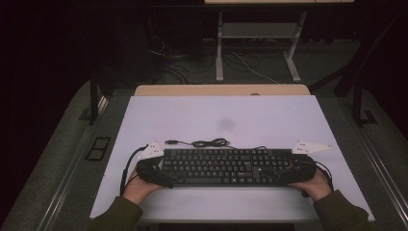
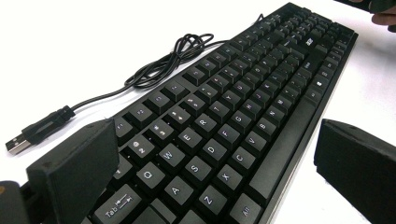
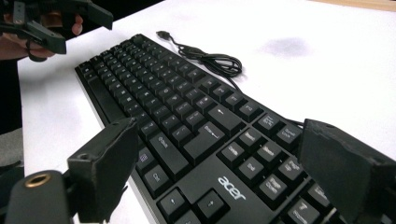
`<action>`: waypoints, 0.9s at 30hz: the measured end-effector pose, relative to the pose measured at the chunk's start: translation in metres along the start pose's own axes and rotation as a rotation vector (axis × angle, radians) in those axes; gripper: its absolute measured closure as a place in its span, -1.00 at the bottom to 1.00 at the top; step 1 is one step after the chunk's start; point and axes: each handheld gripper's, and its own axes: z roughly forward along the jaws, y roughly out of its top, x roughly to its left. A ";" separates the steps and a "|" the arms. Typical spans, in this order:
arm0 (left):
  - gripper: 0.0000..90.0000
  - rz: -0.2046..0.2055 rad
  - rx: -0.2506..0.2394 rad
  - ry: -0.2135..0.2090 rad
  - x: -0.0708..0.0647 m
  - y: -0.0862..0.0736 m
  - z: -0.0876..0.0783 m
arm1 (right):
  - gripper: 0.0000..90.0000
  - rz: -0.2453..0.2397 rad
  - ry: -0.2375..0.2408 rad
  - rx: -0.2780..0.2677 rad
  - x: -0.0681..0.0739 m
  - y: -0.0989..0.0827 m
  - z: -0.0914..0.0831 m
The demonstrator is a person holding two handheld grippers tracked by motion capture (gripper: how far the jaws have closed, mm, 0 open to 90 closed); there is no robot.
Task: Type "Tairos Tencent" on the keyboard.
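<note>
My left gripper [image 2: 205,163] is spread wide around the black Acer keyboard's [image 1: 223,166] Tab end. My right gripper [image 3: 219,172] is spread around the number end, where the logo shows. Its cable [image 1: 208,143] lies just past my jaws.

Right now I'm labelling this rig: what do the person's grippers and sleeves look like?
The left gripper and right gripper are black, with blocky matte jaws, a pale three-cornered plate on top and a black trailing cable. A brass-coloured threaded hole marks the right one. The sleeves are olive green.
</note>
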 end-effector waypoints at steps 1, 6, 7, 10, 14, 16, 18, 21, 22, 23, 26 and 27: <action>-1.00 -0.001 0.000 -0.001 0.000 0.000 0.000 | -0.74 0.000 0.000 0.000 0.000 0.000 0.000; -1.00 -0.001 -0.001 -0.003 0.000 0.000 0.000 | -0.73 -0.006 -0.005 -0.003 0.000 0.004 0.004; -1.00 -0.002 0.000 -0.003 0.000 0.000 0.000 | -0.73 -0.006 -0.005 -0.003 0.000 0.004 0.004; -1.00 -0.006 -0.006 -0.004 0.000 0.000 0.000 | -0.73 -0.010 -0.009 -0.011 0.000 0.005 0.005; -1.00 -0.008 -0.007 -0.005 -0.002 0.000 0.002 | -0.73 -0.012 -0.004 -0.013 0.001 0.008 0.008; -1.00 -0.009 -0.008 -0.007 -0.002 0.001 0.001 | -0.73 -0.004 -0.008 -0.014 0.001 0.009 0.009; -1.00 -0.011 -0.010 -0.006 -0.002 0.001 0.001 | -0.73 -0.010 -0.007 -0.015 0.001 0.010 0.010; -1.00 -0.010 -0.008 -0.008 -0.003 0.000 0.002 | -0.73 -0.010 -0.011 -0.011 0.003 0.011 0.012; -1.00 -0.008 -0.009 -0.009 -0.002 0.000 0.002 | -0.73 -0.016 -0.010 -0.008 0.003 0.011 0.012; -1.00 -0.008 -0.008 -0.008 -0.002 0.000 0.002 | -0.73 -0.014 -0.005 -0.007 0.004 0.012 0.015; -1.00 -0.006 -0.007 -0.010 -0.003 0.000 0.002 | -0.73 -0.020 0.000 -0.001 0.007 0.014 0.018; -1.00 -0.007 -0.007 -0.011 -0.003 0.000 0.003 | -0.73 -0.026 0.004 0.000 0.008 0.014 0.019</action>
